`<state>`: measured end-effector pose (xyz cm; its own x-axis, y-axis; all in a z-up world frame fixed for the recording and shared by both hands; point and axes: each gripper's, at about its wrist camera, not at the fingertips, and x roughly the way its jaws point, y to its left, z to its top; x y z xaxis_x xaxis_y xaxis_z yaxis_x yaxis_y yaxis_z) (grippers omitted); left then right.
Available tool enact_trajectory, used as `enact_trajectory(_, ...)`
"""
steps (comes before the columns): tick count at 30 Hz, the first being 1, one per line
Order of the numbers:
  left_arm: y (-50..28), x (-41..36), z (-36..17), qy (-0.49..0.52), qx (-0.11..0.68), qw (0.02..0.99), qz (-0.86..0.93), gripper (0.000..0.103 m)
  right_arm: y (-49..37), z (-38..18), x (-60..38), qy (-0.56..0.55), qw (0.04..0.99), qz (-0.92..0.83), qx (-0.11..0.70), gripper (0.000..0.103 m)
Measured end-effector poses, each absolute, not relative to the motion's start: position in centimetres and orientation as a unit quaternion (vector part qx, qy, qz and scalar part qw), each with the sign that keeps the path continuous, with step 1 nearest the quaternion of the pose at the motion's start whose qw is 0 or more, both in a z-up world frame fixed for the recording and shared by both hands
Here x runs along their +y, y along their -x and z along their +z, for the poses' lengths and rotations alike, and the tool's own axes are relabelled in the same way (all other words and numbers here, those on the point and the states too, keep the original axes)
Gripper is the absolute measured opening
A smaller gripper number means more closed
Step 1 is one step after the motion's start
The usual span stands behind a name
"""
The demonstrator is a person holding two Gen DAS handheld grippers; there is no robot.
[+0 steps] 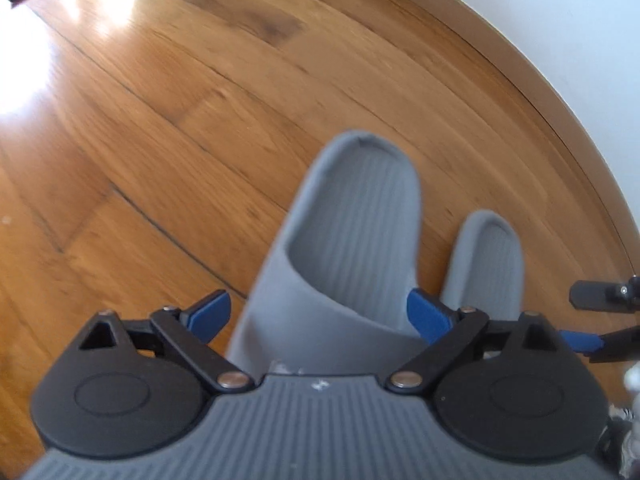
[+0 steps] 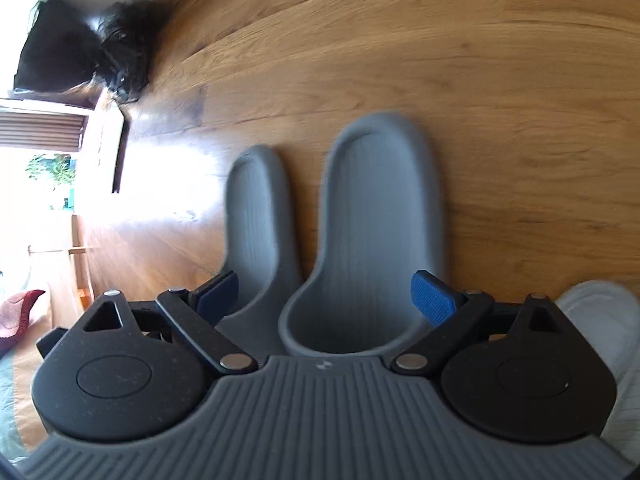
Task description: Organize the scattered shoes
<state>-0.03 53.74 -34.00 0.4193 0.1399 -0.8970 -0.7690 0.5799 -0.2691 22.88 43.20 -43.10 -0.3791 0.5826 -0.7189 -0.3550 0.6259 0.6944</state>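
Observation:
Two grey slippers lie side by side on the wooden floor. In the left wrist view the nearer slipper (image 1: 352, 236) lies between the blue pads of my left gripper (image 1: 320, 314), whose jaws stand wide on either side of its strap, not pressed on it. The second slipper (image 1: 488, 264) lies just right of it. In the right wrist view my right gripper (image 2: 326, 296) is open around the toe end of the right slipper (image 2: 380, 216); the other slipper (image 2: 258, 224) lies to its left, partly behind the left pad (image 2: 218, 296).
A white wall with a wooden skirting (image 1: 520, 60) runs along the right of the left wrist view. My right gripper's parts (image 1: 600, 320) show at that view's right edge. A black furry item (image 2: 92, 48) lies far left by a bright doorway. A white shoe (image 2: 600, 328) is at the right.

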Motion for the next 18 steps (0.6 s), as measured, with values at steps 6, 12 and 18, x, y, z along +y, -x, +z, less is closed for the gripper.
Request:
enact_trajectory(6, -2.4, 51.2, -34.1, 0.299, 0.473, 0.793, 0.240, 0.095, -22.8, -46.0, 41.0, -0.112, 0.519, 0.414, 0.739, 0.095)
enact_trajectory(12, -0.2, 50.6, -32.3, 0.327, 0.460, 0.786, 0.253, 0.095, -21.3, -45.1, 40.2, -0.066, 0.539, 0.400, 0.738, 0.095)
enact_trajectory(18, 8.2, 49.9, -29.4, 0.349, 0.435, 0.780, 0.284, 0.096, -21.1, -41.5, 43.4, 0.017, 0.554, 0.420, 0.719, 0.085)
